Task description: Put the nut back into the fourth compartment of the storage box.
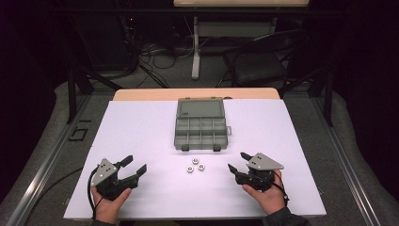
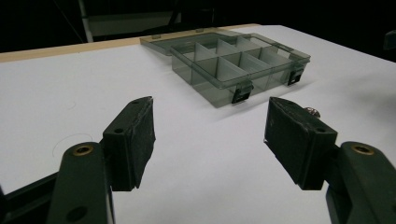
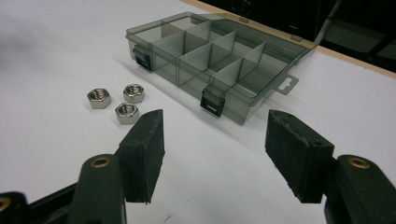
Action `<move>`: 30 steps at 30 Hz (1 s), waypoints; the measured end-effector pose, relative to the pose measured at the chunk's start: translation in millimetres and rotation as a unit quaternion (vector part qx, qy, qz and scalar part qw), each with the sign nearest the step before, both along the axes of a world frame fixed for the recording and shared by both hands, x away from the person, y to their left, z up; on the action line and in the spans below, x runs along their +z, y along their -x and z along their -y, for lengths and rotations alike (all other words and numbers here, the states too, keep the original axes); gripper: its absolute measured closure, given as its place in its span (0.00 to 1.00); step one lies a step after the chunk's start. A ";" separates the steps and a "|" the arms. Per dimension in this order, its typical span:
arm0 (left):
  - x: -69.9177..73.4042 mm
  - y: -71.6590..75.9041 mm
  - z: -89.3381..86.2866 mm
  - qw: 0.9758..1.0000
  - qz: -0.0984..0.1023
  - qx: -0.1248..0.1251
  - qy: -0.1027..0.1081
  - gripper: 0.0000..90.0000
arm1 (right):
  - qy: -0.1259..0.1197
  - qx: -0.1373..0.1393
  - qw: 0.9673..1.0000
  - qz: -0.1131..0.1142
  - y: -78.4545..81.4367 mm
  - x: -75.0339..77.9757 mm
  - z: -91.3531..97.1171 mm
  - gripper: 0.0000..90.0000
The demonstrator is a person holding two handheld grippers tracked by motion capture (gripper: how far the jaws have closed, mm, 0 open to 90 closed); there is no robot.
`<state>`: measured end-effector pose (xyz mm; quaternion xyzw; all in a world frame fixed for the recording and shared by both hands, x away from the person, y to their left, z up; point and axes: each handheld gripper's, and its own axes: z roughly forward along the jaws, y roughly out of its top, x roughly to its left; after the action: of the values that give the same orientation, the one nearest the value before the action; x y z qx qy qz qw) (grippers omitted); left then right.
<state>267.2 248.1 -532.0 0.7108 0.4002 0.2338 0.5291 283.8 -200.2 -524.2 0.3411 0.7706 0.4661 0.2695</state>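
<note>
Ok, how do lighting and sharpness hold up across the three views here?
High view: white table evenly lit, surroundings dark, three nuts small and soft. Left gripper view: compartment box fairly sharp, near jaws slightly soft. Right gripper view: nuts crisp with small glints, faint shadows under the box.

Bare table (image 1: 141, 132) lies open around three nuts (image 1: 195, 164); the compartment box (image 1: 201, 125) blocks passage just beyond them.
</note>
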 end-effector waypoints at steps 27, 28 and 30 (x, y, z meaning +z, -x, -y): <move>0.1 0.4 4.3 1.000 -0.004 -0.001 -0.004 0.35 | 0.105 0.100 0.982 -0.123 -50.7 19.5 -88.5 0.63; -0.3 0.1 4.3 1.000 -0.005 0.000 -0.003 0.35 | 0.107 0.105 0.980 -0.133 -53.3 15.3 -92.0 0.63; -0.7 -0.3 4.4 1.000 -0.005 -0.001 -0.002 0.35 | 0.114 0.111 0.976 -0.145 -58.2 7.9 -97.3 0.65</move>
<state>267.4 243.8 -532.7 0.7133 0.4020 0.2301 0.5260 342.0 -103.0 -516.4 0.2844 0.8827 0.3478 0.1379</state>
